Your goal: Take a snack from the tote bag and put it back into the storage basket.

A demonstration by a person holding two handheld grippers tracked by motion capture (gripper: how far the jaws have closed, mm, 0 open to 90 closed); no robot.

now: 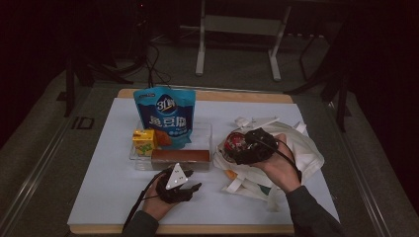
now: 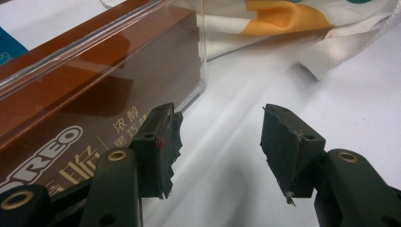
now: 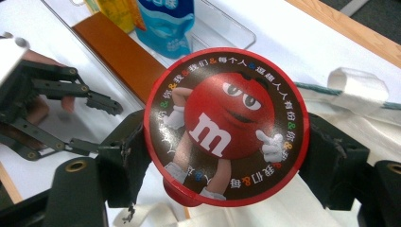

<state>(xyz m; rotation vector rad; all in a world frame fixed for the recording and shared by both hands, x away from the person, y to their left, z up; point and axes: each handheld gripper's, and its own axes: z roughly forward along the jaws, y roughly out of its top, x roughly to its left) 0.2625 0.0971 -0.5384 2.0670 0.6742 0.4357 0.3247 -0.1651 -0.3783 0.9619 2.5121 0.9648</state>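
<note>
Clearly, the right gripper (image 3: pixel 226 156) was clamped on a round candy tub (image 3: pixel 227 125), one jaw pressed to each side of it. Its red-rimmed lid, printed with a red cartoon candy figure, faced the right gripper view's camera. In the high view the right gripper (image 1: pixel 236 146) held the tub (image 1: pixel 236 143) over the left part of a white cloth bag (image 1: pixel 289 148) that lay crumpled on the right half of the worktop (image 1: pixel 108 173). The bag's white straps (image 1: pixel 254 121) trailed toward the far edge.

The left gripper (image 2: pixel 220 142) stood open, nothing between its jaws, low over the white worktop (image 2: pixel 359 94). Its left jaw sat just beside the corner of a clear plastic tray (image 2: pixel 201 56), whether touching could not be told. In the high view this gripper (image 1: pixel 190 187) rested near the front edge, just in front of the tray (image 1: pixel 210 129).

Inside the tray, along its near wall, lay a long brown biscuit box (image 1: pixel 180 157). Behind it stood a yellow drink carton (image 1: pixel 144 141) at the left and a blue snack pouch (image 1: pixel 165 116), upright, beside it. Part of the bag, with an orange print patch (image 2: pixel 283 14), lay close to the tray's right end.
</note>
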